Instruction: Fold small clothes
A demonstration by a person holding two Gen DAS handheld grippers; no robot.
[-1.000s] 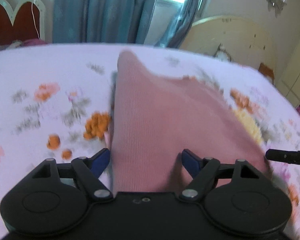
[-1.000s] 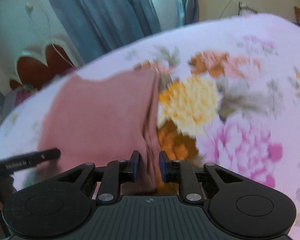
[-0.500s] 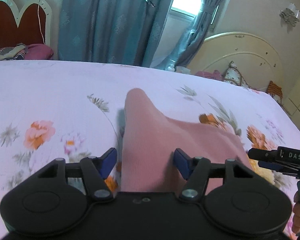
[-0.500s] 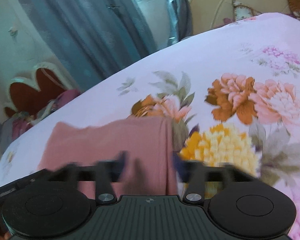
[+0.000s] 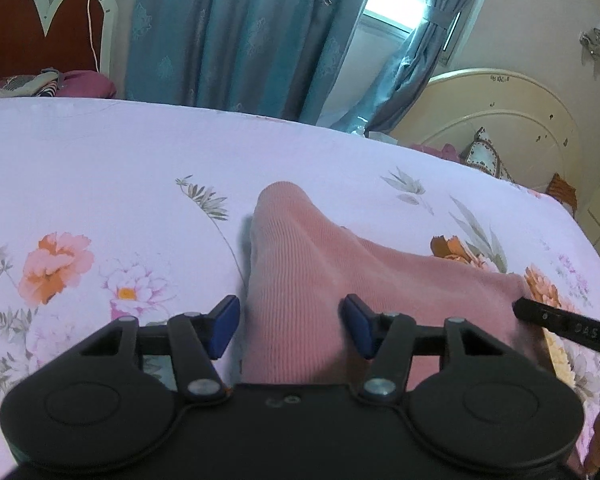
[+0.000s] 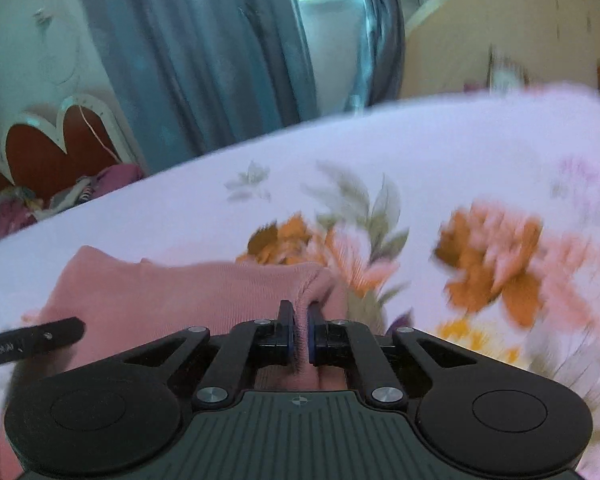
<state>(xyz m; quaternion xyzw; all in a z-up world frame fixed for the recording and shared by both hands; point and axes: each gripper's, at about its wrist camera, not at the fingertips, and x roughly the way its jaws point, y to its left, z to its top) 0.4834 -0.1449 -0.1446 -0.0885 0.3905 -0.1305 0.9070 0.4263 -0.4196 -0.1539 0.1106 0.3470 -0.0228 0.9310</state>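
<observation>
You are pinching one pink garment [image 6: 187, 292] with your right gripper [image 6: 300, 334]; your left gripper [image 5: 289, 326] is gaping around it on one floral bedsheet [image 5: 99, 160]

R gripper [image 6: 298, 334] reclosed, pinching pink cloth [image 6: 171, 296] edge.

home bedroom | floral bedsheet [image 5: 99, 168] | headboard [image 5: 500, 120] | curtains [image 5: 239, 32]

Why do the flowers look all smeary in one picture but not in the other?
Right wrist view: the floral bedsheet is streaked with motion blur, while the right hand-held gripper, pinching the pink ribbed knit garment, stays sharp. Left wrist view: sheet flowers and ribbing look crisp; the bright window is washed out; the fisheye bends the bed's edge.
</observation>
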